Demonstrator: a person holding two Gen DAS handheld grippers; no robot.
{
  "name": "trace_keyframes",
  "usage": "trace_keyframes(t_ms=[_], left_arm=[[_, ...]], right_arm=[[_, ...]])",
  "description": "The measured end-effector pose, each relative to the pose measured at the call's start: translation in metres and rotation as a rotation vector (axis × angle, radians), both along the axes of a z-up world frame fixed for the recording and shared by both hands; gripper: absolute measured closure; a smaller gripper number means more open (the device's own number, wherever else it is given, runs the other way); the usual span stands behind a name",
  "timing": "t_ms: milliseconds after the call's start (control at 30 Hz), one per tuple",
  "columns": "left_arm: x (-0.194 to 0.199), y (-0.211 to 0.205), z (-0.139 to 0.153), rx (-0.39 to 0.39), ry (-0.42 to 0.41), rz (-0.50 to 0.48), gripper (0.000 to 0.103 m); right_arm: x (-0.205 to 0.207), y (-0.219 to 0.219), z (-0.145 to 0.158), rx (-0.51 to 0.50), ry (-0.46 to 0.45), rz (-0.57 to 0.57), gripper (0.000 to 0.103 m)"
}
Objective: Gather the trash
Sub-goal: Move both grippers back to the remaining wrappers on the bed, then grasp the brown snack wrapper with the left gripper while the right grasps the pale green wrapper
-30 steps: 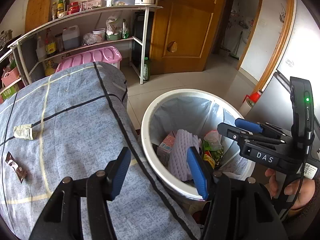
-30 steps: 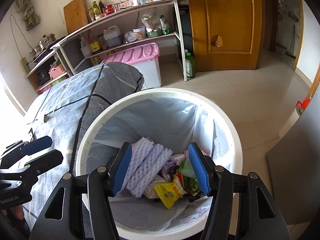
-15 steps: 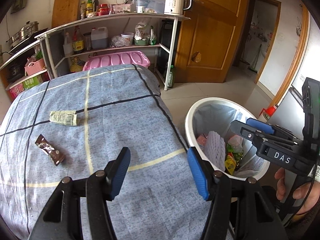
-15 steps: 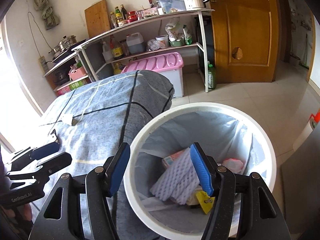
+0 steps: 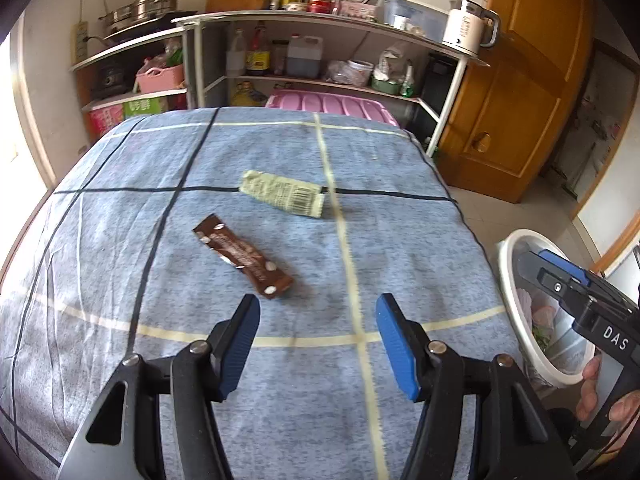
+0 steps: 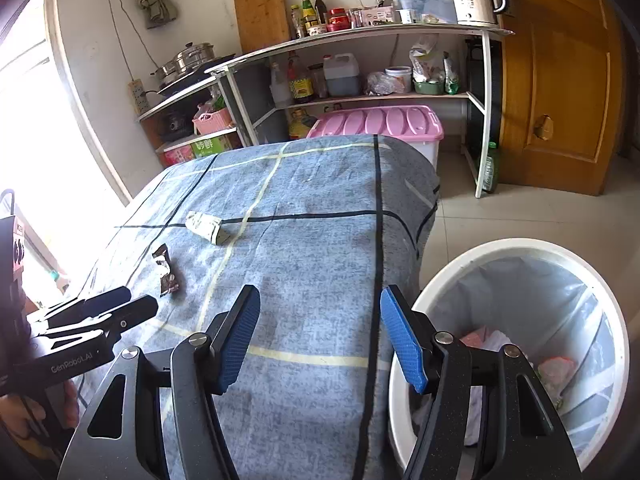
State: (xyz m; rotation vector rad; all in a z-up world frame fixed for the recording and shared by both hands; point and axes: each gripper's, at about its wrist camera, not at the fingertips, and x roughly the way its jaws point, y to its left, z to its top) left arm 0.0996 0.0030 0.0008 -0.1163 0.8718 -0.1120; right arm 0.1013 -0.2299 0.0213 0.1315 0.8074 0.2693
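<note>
Both grippers have swung off the bin (image 6: 520, 252) onto the blue cloth (image 5: 400, 240); left gripper (image 5: 316, 340) gapes empty just short of the brown wrapper (image 5: 244, 258); green wrapper (image 5: 282, 194) beyond; right gripper (image 6: 320, 338) also spread, empty.

Left wrist view looks down, close over the table (image 5: 280, 360), facing the shelves (image 5: 320, 20). Right wrist view stands beside the bin (image 6: 520, 248), facing likewise. Both share table, shelves, bin.

White plastic trash bin (image 5: 520, 308): far side hidden behind right gripper (image 5: 568, 280); bagged contents indistinct; brown wrapper (image 5: 243, 257) print unreadable.
</note>
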Motion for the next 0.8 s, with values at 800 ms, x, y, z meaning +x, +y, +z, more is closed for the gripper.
trace_keyframes(t_ms=[800], left_arm=[[0.061, 0.048, -0.044, -0.006, 0.09, 0.17, 0.037]], right_arm=[[0.065, 0.053, -0.009, -0.018, 0.051, 0.084, 0.04]])
